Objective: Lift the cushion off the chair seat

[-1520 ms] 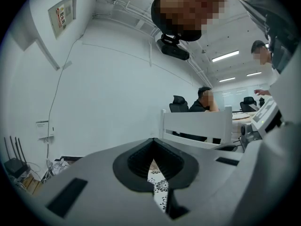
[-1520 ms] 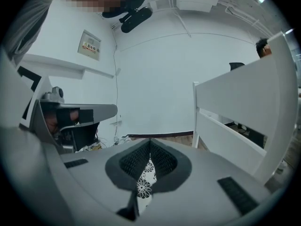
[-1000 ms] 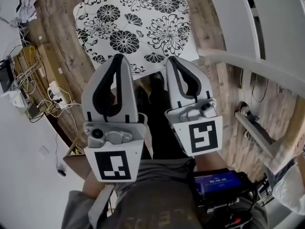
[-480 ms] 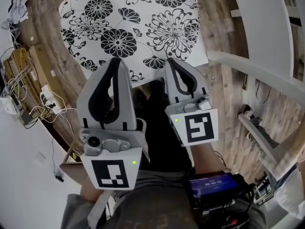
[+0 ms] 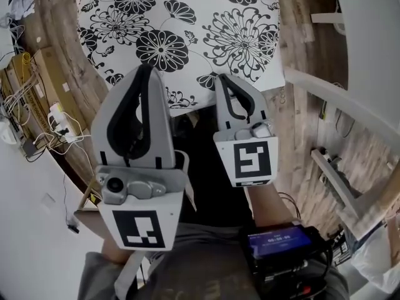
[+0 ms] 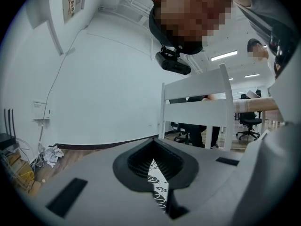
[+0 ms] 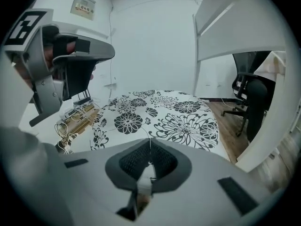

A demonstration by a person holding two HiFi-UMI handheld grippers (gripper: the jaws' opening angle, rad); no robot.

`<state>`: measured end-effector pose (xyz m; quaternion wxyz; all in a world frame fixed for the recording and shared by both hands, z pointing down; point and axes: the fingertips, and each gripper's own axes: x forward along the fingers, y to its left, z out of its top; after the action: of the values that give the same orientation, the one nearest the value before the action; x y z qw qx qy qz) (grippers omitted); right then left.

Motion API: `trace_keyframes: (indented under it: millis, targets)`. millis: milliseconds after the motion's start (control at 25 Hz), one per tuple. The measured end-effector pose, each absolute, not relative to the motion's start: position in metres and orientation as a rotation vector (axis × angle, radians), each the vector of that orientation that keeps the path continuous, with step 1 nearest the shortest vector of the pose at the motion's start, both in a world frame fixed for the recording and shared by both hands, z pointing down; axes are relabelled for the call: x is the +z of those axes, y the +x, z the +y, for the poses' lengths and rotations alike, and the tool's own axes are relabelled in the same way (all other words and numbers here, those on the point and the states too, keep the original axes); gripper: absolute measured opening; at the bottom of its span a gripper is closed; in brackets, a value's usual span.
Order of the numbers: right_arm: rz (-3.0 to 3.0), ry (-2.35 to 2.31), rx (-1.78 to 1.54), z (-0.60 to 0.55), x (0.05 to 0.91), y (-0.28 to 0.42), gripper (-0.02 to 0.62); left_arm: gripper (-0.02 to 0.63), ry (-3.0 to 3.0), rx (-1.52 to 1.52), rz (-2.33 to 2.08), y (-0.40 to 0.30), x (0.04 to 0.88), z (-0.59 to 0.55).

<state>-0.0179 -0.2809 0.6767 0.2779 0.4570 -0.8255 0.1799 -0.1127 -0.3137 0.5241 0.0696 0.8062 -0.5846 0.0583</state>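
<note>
Two jaws on the left hand-held gripper [image 5: 147,72] are pressed together with nothing in them. The right hand-held gripper [image 5: 224,81] is closed too, and empty. Both point at the flower cushion [image 5: 187,24]. It lies flat just ahead of them, with wood floor [image 5: 294,55] showing around it. Neither one touches it. So I think the lift has not begun: grabbing and raising are both left. The blue screen [image 5: 279,239] and wall sign [image 7: 84,6] are too small to read.
</note>
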Motion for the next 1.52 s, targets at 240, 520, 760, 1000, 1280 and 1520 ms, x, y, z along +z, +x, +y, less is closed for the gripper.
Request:
trace_keyframes:
  millis: [240, 520, 760, 1000, 1280, 1520]
  targets:
    - [-2.343, 1.003, 0.554, -0.260, 0.674, -0.051, 0.275, 0.006, 2.399, 0.162, -1.768, -0.119, 0.517, -0.309]
    - [-2.243, 0.898, 0.484, -0.250, 0.697, -0.058, 0.397, 0.006, 2.368, 0.171, -1.781, -0.126, 0.523, -0.310]
    - [-2.186, 0.858, 0.457, -0.249, 0.709, -0.057, 0.401, 0.006, 2.349, 0.167, -1.800, -0.134, 0.521, -0.318]
    - [-2.161, 0.894, 0.470, -0.256, 0.709, -0.051, 0.306, 0.006, 2.333, 0.168, -1.807, -0.137, 0.516, -0.320]
    - [-2.121, 0.935, 0.489, -0.272, 0.700, -0.037, 0.055, 0.006, 2.313, 0.171, -1.821, -0.132, 0.500, -0.332]
    - [-2.107, 0.970, 0.494, -0.272, 0.689, -0.036, 0.028, 0.006, 2.304, 0.170, -1.850, -0.140, 0.481, -0.327]
